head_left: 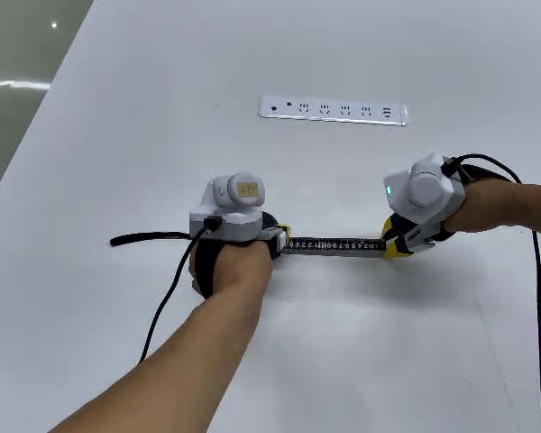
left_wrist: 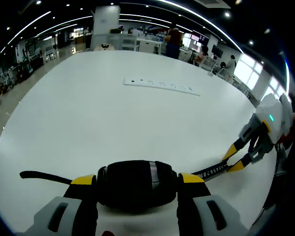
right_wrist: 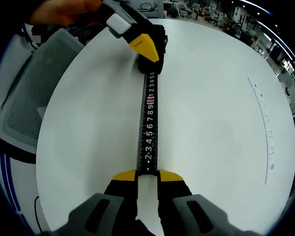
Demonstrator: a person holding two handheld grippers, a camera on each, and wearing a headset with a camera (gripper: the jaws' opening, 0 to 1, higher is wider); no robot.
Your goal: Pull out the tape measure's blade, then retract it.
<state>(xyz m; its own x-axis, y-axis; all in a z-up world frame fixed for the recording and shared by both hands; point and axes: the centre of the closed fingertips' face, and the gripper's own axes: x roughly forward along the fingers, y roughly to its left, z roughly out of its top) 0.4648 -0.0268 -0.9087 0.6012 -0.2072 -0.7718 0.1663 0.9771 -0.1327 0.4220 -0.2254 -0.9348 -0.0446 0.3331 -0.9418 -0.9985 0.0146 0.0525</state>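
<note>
Left tongs (left_wrist: 137, 179) clamp the black tape measure case (left_wrist: 136, 191) from both sides in the left gripper view — its black strap (left_wrist: 42, 175) trails left across the white counter (left_wrist: 88, 108). Right gripper view: right tongs (right_wrist: 147, 175) pinch the end of the blade (right_wrist: 149, 118), which runs flat along the counter to the case. Head view — the blade is drawn out between both tongs, with a power strip (head_left: 332, 110) lying well beyond.
</note>
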